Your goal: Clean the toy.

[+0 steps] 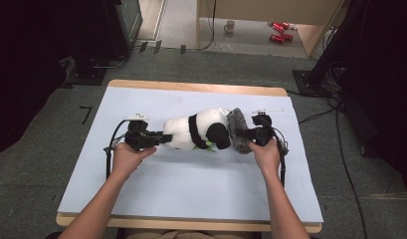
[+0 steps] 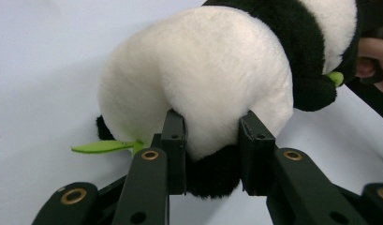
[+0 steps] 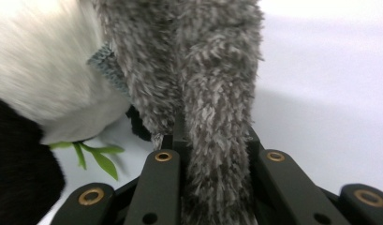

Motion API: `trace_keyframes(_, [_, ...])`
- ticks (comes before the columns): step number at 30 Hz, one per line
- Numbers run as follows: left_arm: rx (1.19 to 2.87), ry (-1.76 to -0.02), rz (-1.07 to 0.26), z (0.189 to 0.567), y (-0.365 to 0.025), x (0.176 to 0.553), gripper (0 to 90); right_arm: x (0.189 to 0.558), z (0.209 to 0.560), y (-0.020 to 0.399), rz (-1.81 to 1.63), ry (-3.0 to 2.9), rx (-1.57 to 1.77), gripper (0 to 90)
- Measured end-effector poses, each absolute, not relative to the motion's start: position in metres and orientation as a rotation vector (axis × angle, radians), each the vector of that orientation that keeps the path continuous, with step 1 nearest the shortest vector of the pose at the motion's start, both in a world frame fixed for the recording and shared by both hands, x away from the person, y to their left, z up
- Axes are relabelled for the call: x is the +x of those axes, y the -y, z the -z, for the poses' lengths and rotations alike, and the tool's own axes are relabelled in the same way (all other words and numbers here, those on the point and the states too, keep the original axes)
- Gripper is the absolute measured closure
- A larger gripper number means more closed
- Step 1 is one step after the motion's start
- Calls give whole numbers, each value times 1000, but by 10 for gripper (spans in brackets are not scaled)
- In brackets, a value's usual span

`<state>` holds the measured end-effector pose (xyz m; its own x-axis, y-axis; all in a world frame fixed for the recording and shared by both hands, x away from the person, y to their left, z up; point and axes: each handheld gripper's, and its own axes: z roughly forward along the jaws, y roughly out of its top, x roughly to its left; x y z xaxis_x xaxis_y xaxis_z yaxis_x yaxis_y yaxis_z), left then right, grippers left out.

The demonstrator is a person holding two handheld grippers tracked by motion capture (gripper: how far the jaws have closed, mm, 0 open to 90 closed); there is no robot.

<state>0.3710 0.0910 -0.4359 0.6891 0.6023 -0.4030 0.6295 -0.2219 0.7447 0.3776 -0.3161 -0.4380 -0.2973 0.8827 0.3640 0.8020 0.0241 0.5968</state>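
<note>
On the desk (image 1: 156,199) the toy panda (image 1: 198,130) lies on its side between my hands, my left tongs (image 1: 160,139) pinching its rear end, my right tongs (image 1: 247,135) clamped on the grey furry hat (image 1: 236,130), apparently over its head.

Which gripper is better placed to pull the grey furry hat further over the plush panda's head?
The right gripper. Its jaws are already shut on the grey furry hat at the head of the black-and-white plush panda. The left gripper clamps the panda's rear, best suited to hold it.
</note>
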Motion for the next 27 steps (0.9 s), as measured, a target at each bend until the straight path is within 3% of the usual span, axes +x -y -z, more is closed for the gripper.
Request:
trace_keyframes(9, [1892,-915,-38,430,-89,373,749,369,422,330,-1210,-2103,1788,771])
trace_keyframes(20, [1818,-909,-192,418,-106,393,761,361,419,345,-1221,-2050,1810,770])
trace_keyframes(23, [1818,-908,-285,412,-113,400,760,359,419,350,-1223,-2030,1819,770])
trace_keyframes(27, [1812,-933,-304,417,-125,407,759,356,419,354,-1212,-2017,1832,770])
